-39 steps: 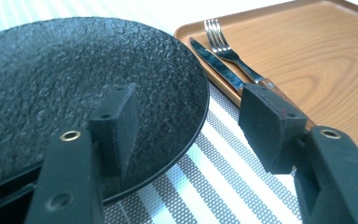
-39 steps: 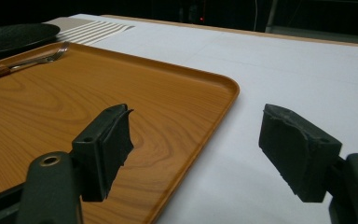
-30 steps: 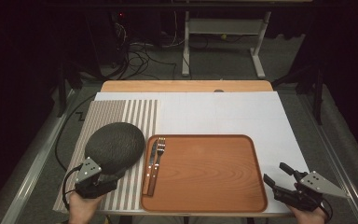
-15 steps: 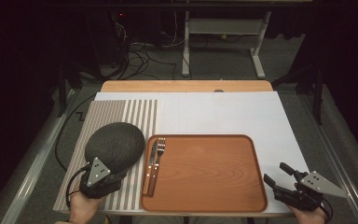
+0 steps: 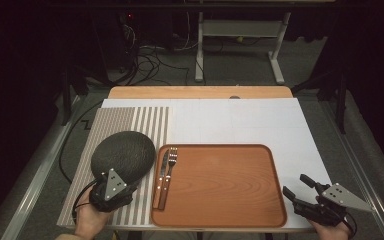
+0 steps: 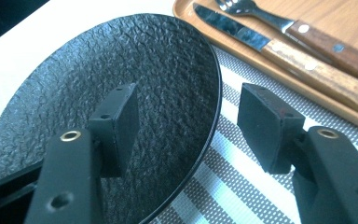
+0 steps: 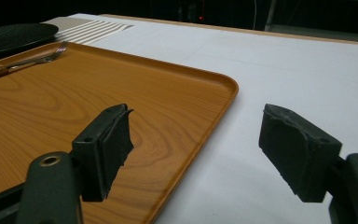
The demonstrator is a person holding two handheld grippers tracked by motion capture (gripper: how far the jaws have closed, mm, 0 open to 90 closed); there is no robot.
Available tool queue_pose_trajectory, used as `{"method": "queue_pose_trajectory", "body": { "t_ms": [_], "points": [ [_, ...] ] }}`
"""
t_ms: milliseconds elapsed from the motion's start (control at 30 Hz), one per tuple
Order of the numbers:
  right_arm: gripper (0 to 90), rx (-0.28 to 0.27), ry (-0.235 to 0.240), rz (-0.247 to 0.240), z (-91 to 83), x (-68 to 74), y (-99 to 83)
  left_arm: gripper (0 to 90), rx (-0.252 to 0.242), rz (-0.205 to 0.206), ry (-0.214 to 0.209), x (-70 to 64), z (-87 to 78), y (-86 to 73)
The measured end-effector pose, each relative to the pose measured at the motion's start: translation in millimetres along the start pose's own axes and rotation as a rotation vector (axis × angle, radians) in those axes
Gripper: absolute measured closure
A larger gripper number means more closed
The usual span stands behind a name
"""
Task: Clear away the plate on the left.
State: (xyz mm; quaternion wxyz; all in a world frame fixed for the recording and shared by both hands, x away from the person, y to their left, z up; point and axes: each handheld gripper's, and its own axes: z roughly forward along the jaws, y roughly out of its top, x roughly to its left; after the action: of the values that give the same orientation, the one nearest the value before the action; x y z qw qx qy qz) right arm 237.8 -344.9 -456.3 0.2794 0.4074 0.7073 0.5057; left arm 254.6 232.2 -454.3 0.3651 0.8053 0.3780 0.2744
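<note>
One dark, pebbled round plate (image 6: pixel 121 93) lies flat, its rim between the wide-spread left gripper (image 6: pixel 191 116).

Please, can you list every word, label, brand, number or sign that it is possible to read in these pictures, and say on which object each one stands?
There are none to read: no words, numbers or brand marks show on the black plate, the wooden tray, the knife, the fork, the striped placemat or the left gripper and right gripper.
</note>
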Motion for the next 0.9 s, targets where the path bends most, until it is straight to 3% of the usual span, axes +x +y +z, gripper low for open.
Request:
{"method": "queue_pose_trajectory", "body": {
  "t_ms": [433,733,900],
  "points": [
    [25.6,0.003,-0.001,0.001,0.4,-0.4,-0.2,36.1,0.082,0.133,0.029,-5.5,5.3,7.0],
    [25.6,0.007,-0.002,0.006,0.7,-0.1,-0.3,35.7,0.123,0.208,0.071,-8.5,8.0,9.4],
    [25.6,0.006,-0.004,0.006,0.5,-0.4,-0.3,35.7,0.146,0.228,0.089,-10.2,9.6,8.7]
  ]
}}
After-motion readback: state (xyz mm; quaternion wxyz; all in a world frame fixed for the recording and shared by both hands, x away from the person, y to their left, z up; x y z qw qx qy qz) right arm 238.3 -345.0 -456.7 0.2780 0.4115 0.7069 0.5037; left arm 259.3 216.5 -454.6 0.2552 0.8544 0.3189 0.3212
